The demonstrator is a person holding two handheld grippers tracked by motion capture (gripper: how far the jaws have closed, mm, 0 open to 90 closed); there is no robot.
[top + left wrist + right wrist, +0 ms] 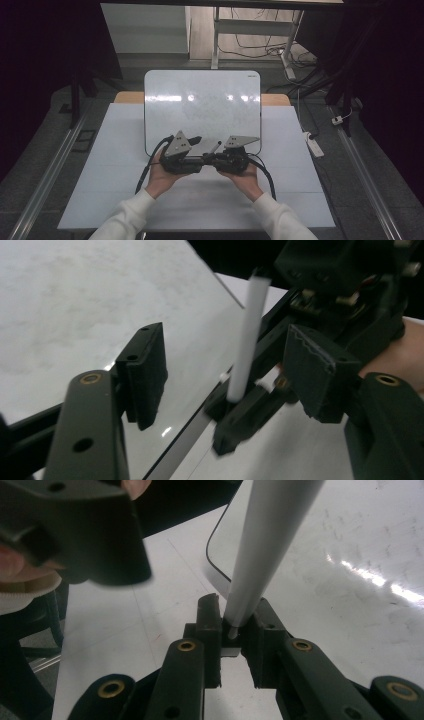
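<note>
A white marker [270, 540] stands up from my right gripper [232, 630], whose jaws are shut on its lower end. From the left gripper view the marker [247, 335] rises between the two wide-apart jaws of my left gripper [230, 375], and neither pad touches it. In the high view both hands hold the grippers tip to tip over the near edge of a whiteboard [200, 100], with the left gripper [194, 158] on the left and the right gripper [216, 159] on the right. The whiteboard's surface [360, 545] carries faint smudges.
The whiteboard lies on a white-covered table [115, 165] with bare room on both sides of the hands. Beyond the table are a desk frame [217, 35], cables on the floor and a power strip [315, 145] at the right.
</note>
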